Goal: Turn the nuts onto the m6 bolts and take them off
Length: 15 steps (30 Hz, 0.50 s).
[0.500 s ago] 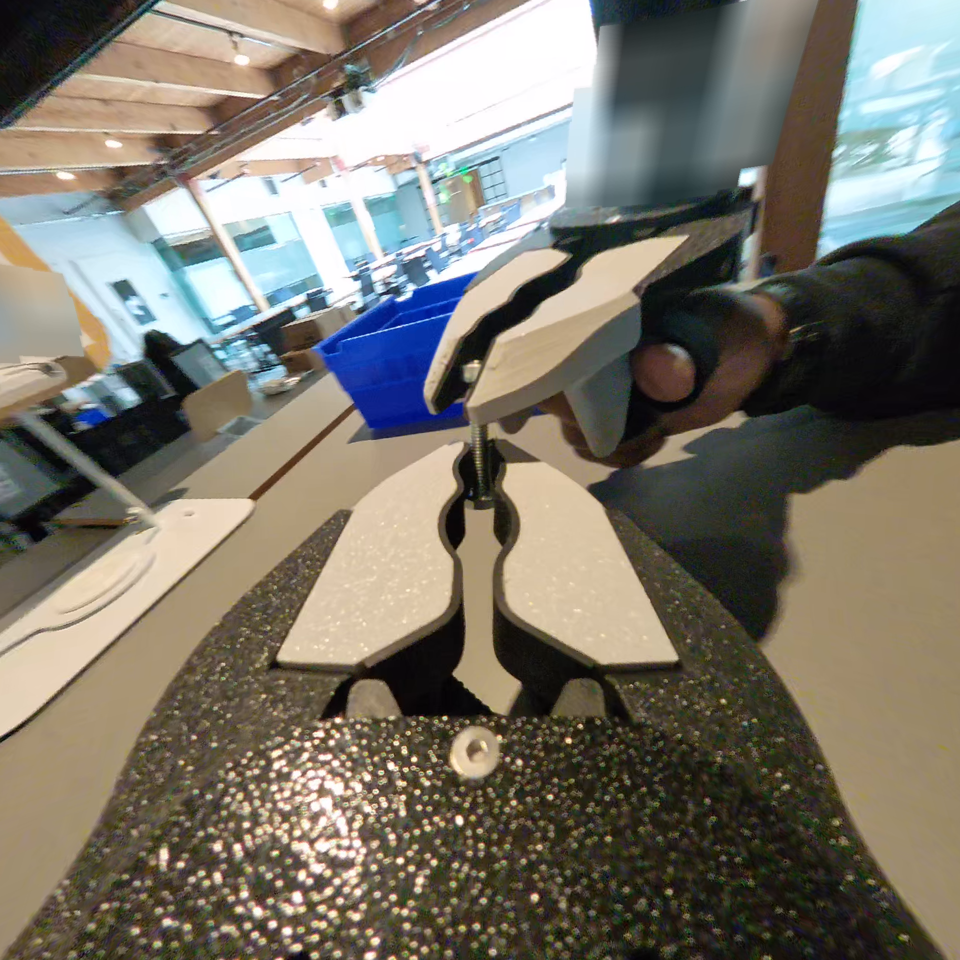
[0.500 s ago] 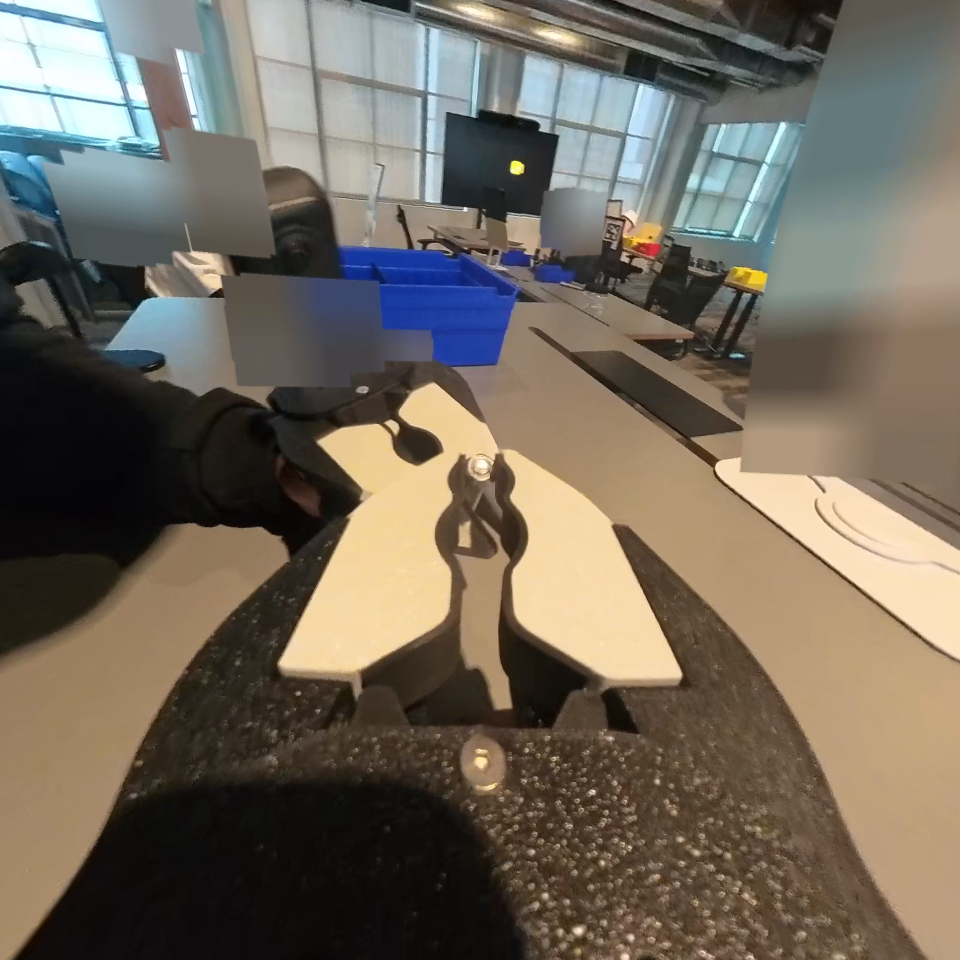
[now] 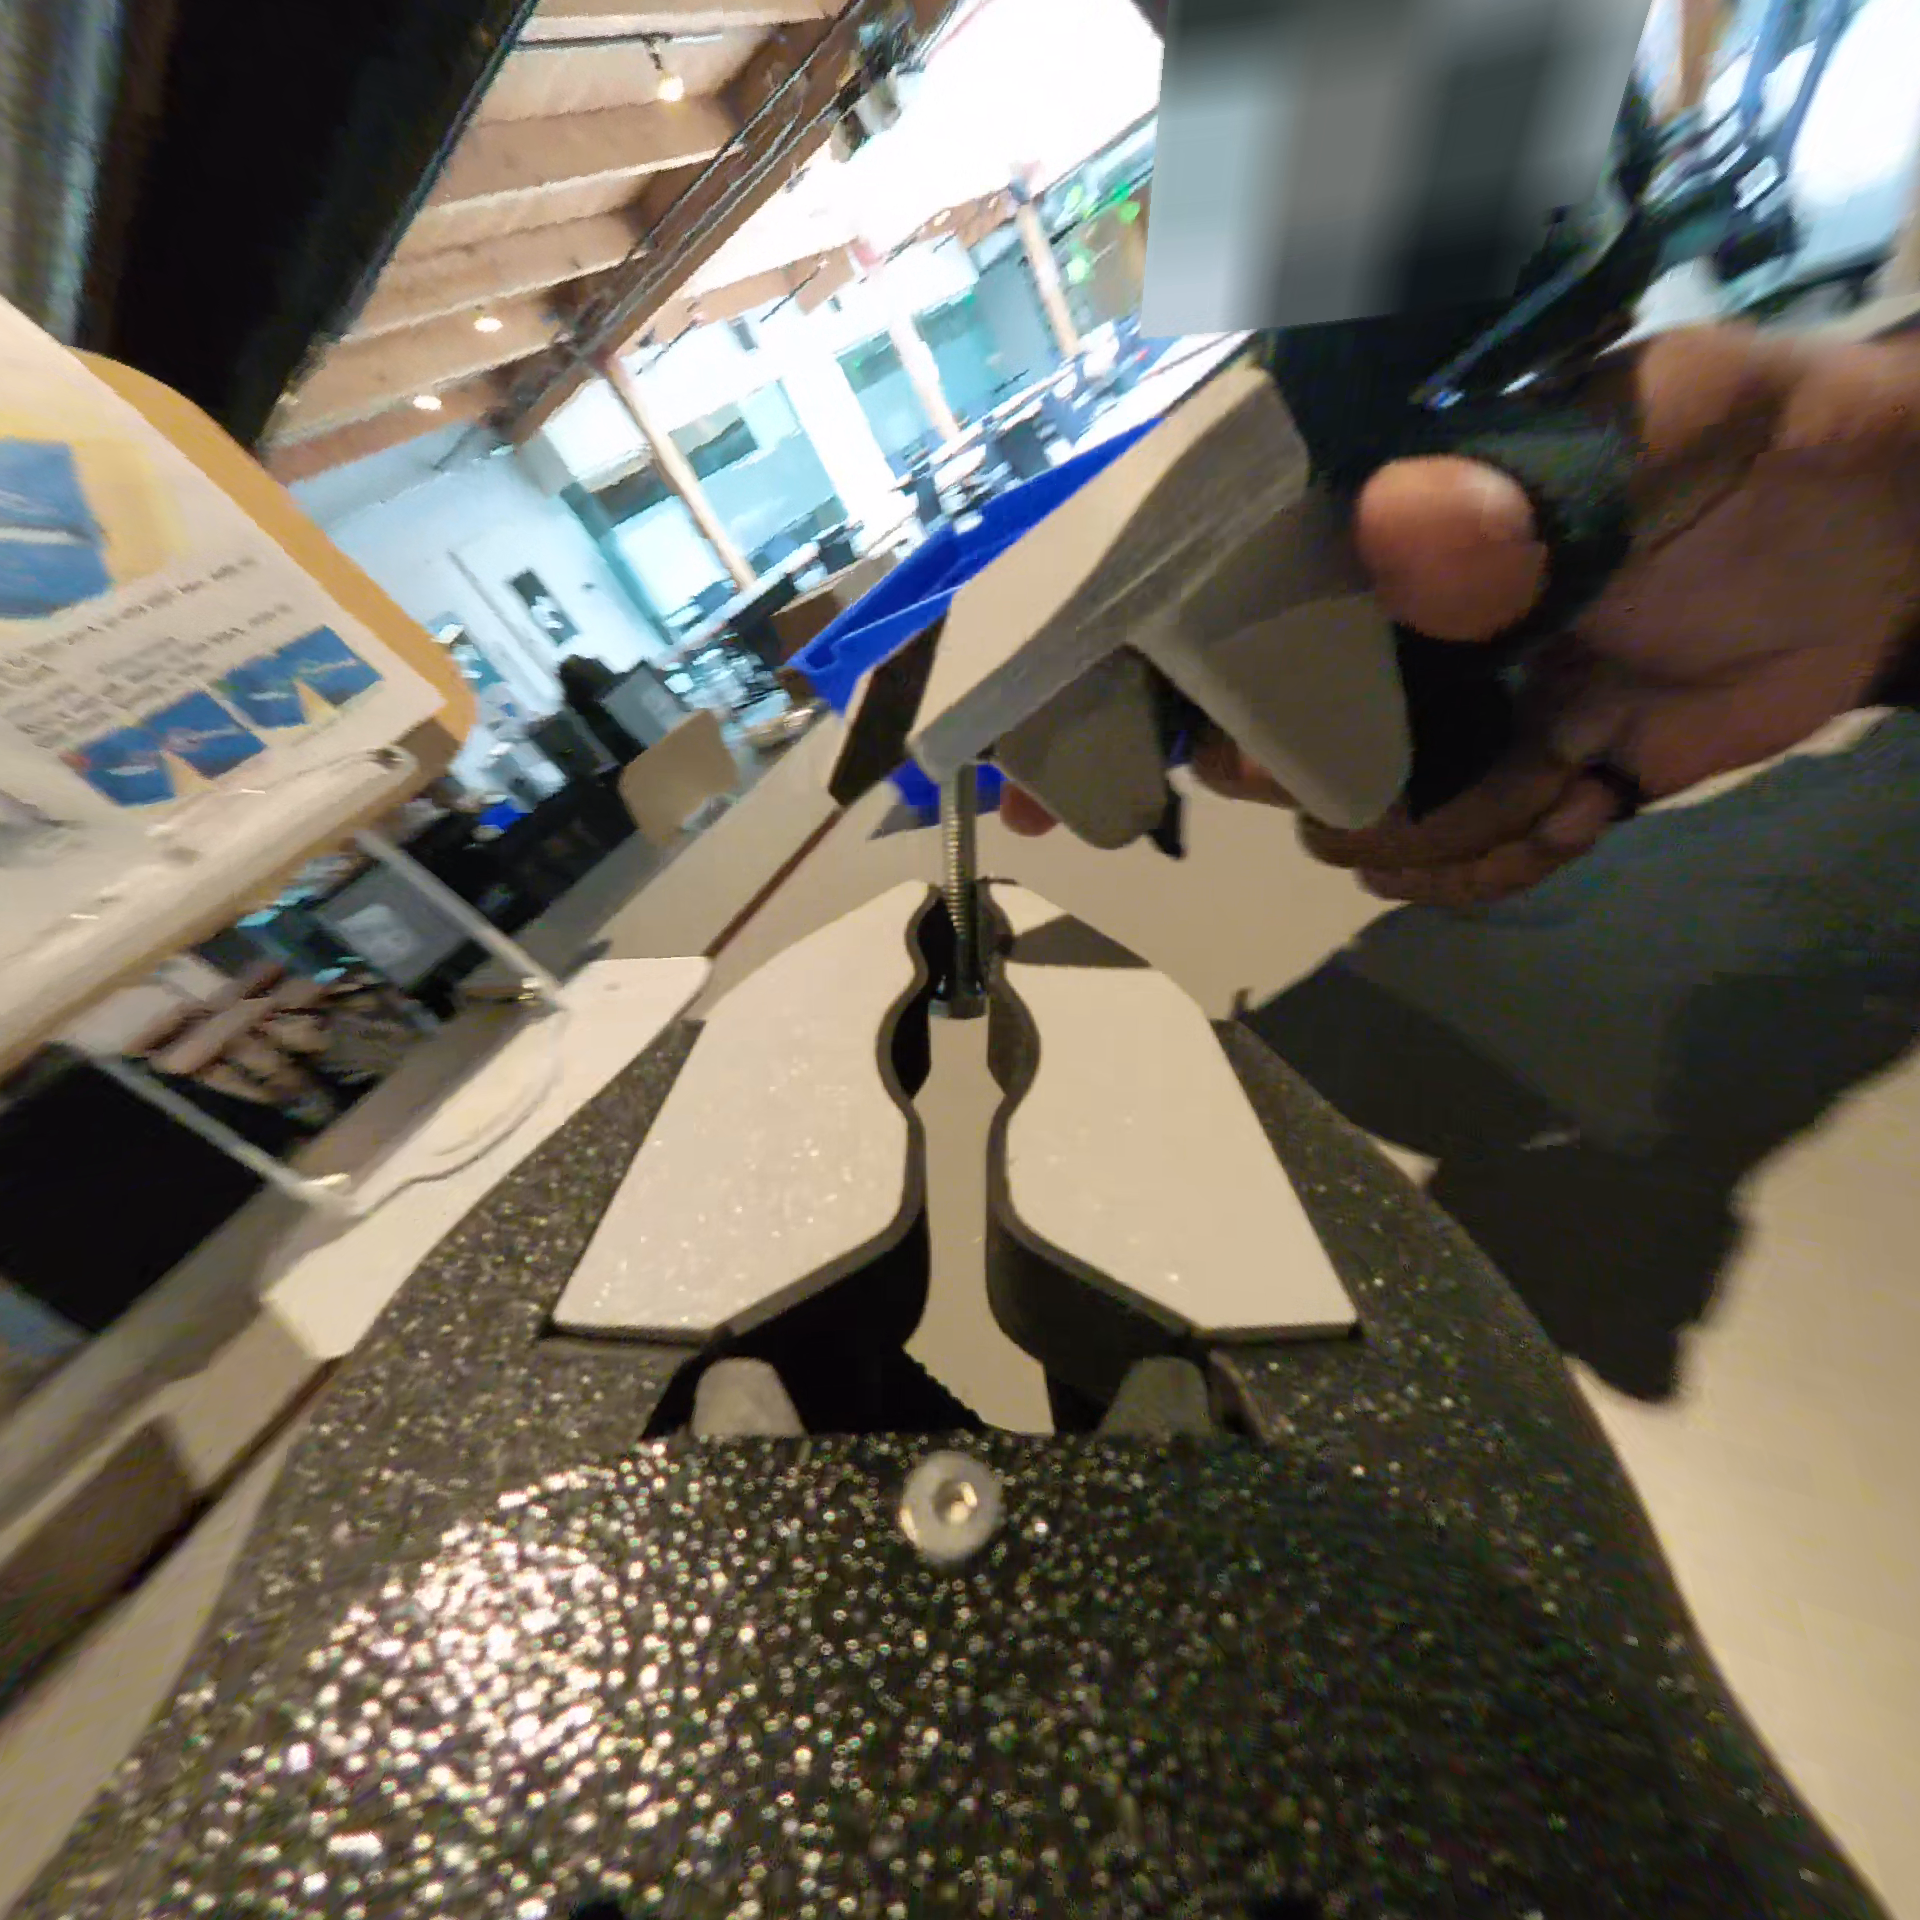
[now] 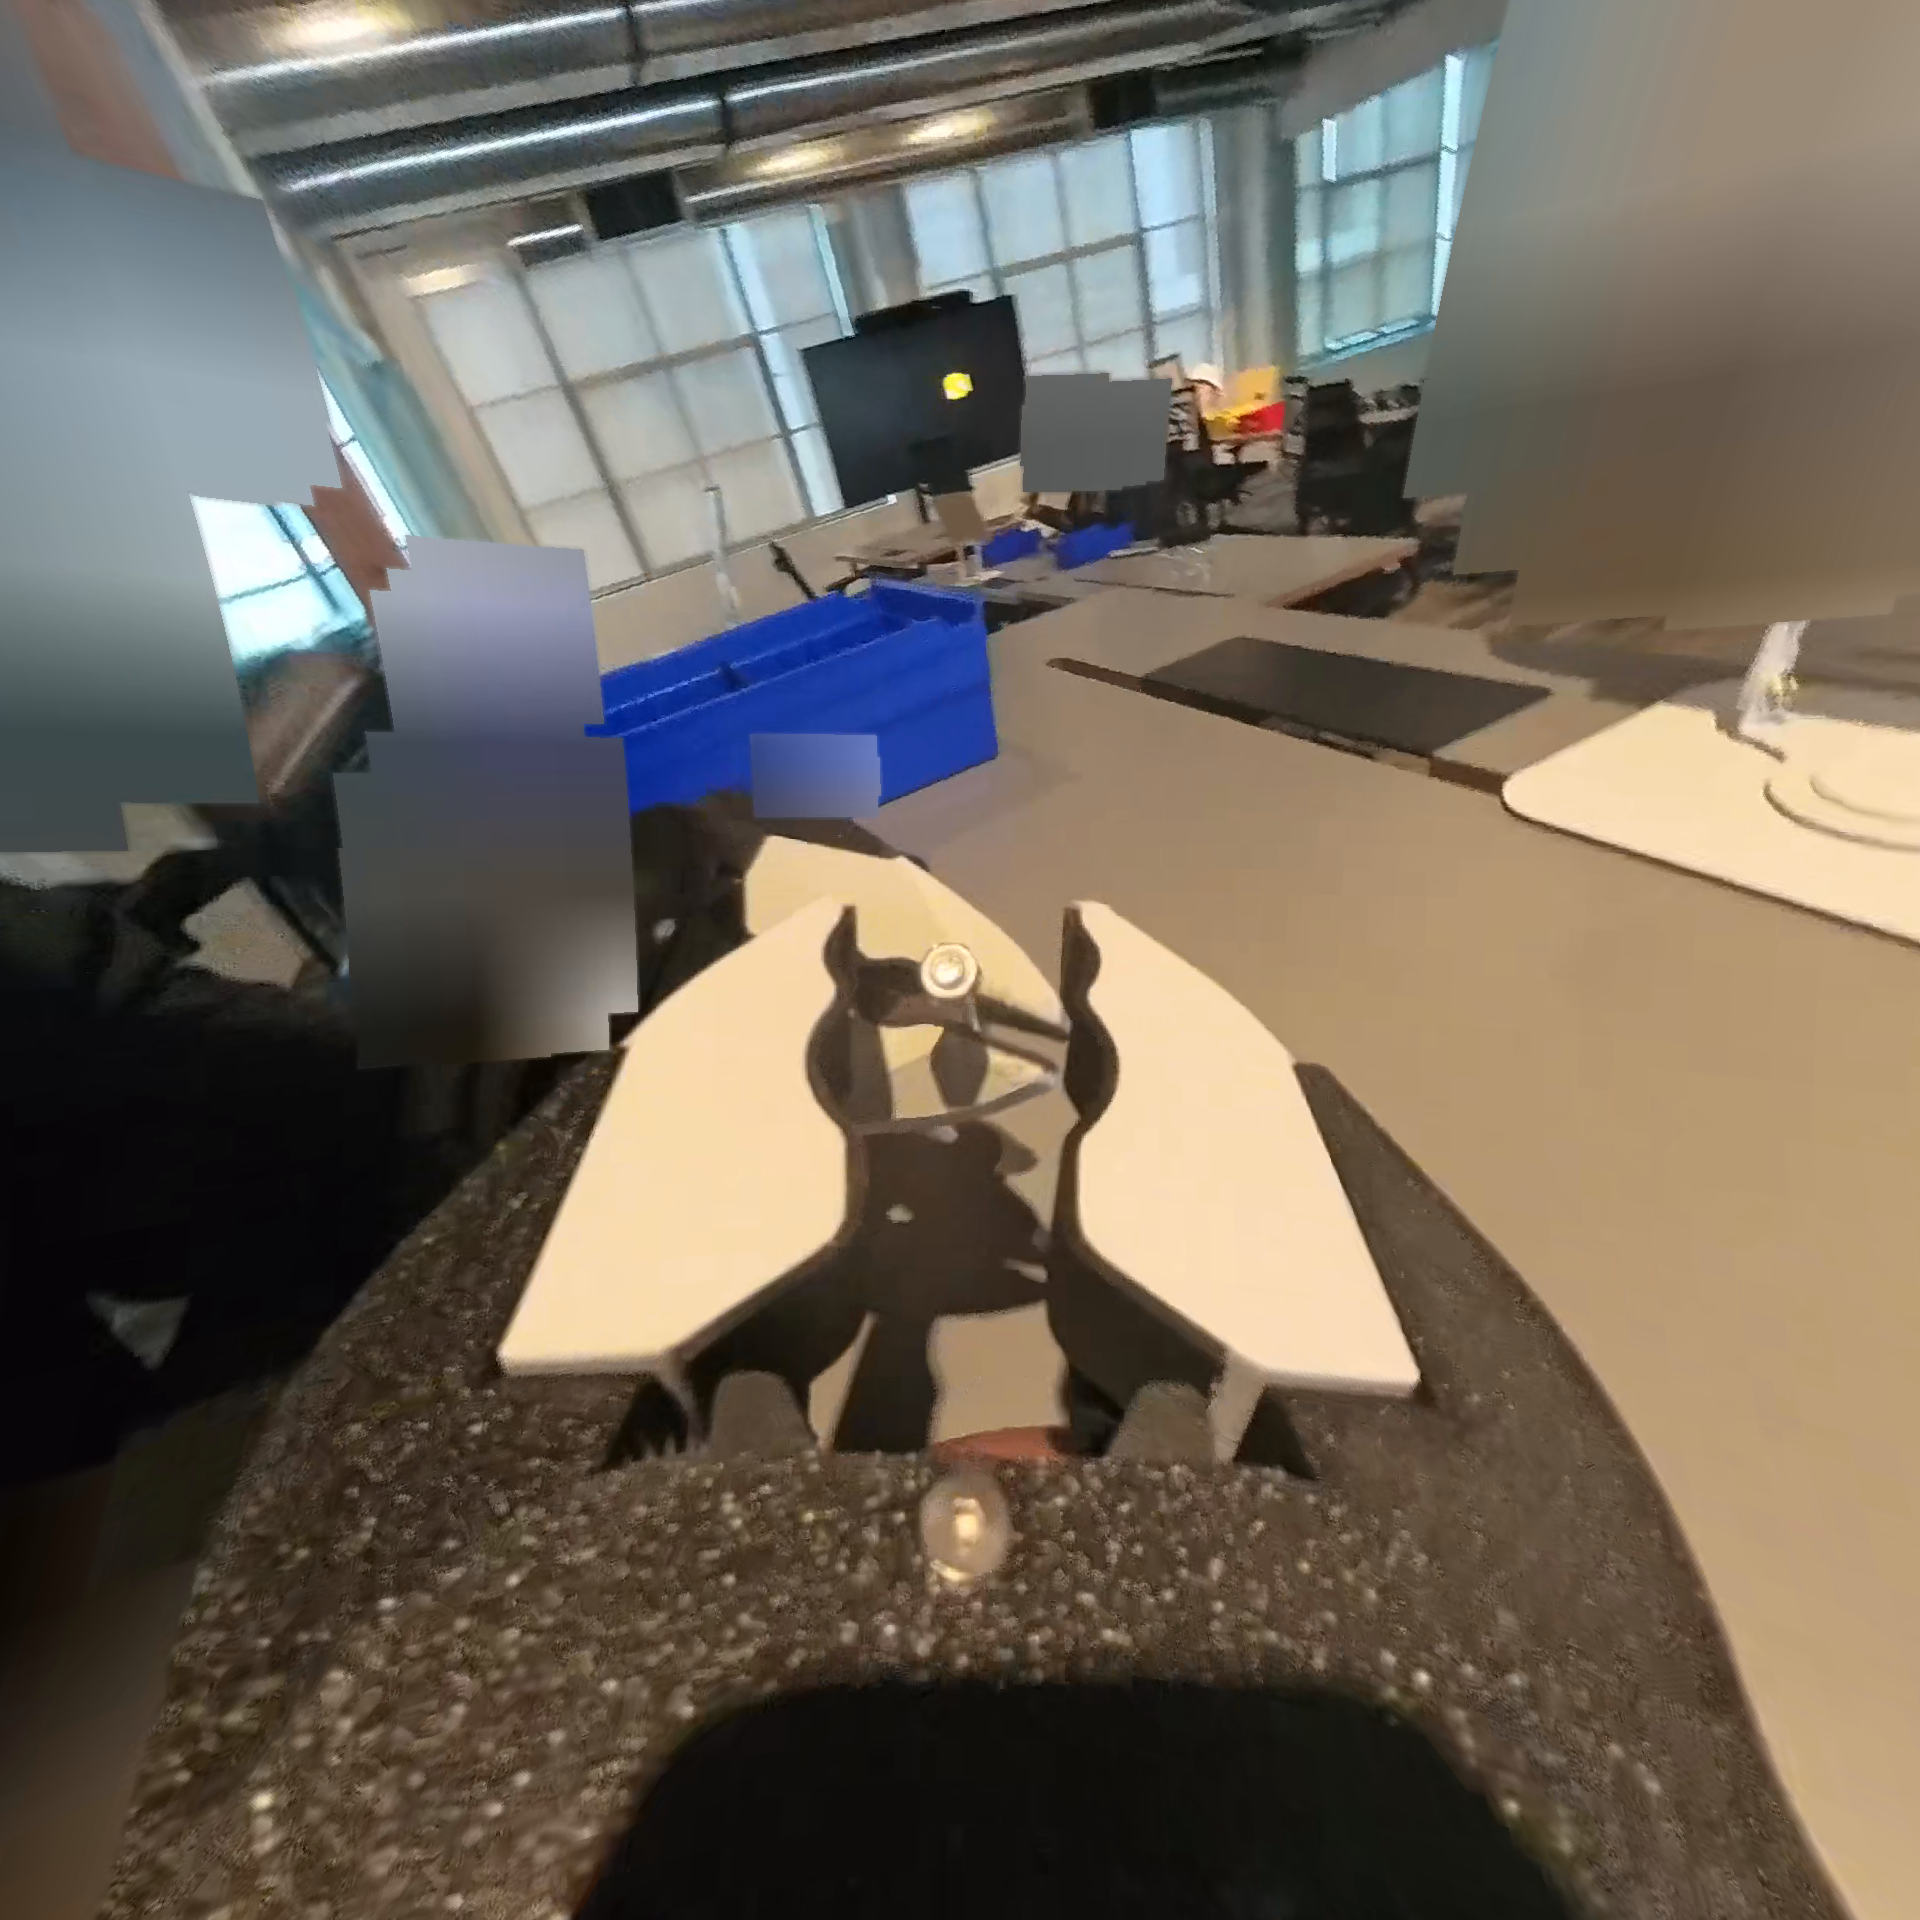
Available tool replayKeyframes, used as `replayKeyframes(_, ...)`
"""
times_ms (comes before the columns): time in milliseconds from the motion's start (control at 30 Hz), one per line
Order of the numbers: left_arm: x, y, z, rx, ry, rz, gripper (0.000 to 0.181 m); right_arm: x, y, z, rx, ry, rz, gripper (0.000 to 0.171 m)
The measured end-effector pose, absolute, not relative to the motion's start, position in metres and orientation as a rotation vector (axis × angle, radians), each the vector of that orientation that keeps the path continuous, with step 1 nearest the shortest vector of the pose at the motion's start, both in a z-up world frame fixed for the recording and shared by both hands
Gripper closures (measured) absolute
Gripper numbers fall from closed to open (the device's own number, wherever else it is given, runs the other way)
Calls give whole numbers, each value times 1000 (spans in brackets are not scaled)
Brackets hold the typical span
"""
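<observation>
The left gripper [image 3: 961,966] pinches the bottom of a thin metal bolt [image 3: 961,883] that stands straight up. At one o'clock, the right gripper [image 3: 914,769], held in a hand [image 3: 1662,665], sits on the bolt's top. A blue bin [image 3: 894,613] is at twelve o'clock. A white stand [image 3: 436,1122] rests at nine o'clock on the gray table [image 3: 1766,1507].

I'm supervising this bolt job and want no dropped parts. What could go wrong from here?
1. The right gripper is open around the head of the bolt, so only the left gripper pinches it, low on the thread at its fingertips; the bolt could tilt or slip out.
2. The bolt is held above the table, so anything that slips may fall and roll away.
</observation>
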<state>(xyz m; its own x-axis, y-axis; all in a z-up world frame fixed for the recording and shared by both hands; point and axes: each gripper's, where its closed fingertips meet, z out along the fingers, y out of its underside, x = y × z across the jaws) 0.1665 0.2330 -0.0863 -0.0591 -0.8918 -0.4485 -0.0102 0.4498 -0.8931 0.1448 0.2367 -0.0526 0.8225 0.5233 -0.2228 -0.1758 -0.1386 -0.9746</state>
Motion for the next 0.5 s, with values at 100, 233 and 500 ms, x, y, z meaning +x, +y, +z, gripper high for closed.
replayKeyframes(100, 163, 222, -84, -871, 1471, -1107, 176, 143, 228, -51, -1574, -450, 570, 136)
replayKeyframes(233, 161, 216, -82, -885, 1479, -1240, 177, 137, 218, -57, -1570, -632, 490, 138)
replayKeyframes(500, 161, 212, -85, -863, 1506, -1211, 176, 133, 221, -59, -1570, -611, 438, 153)
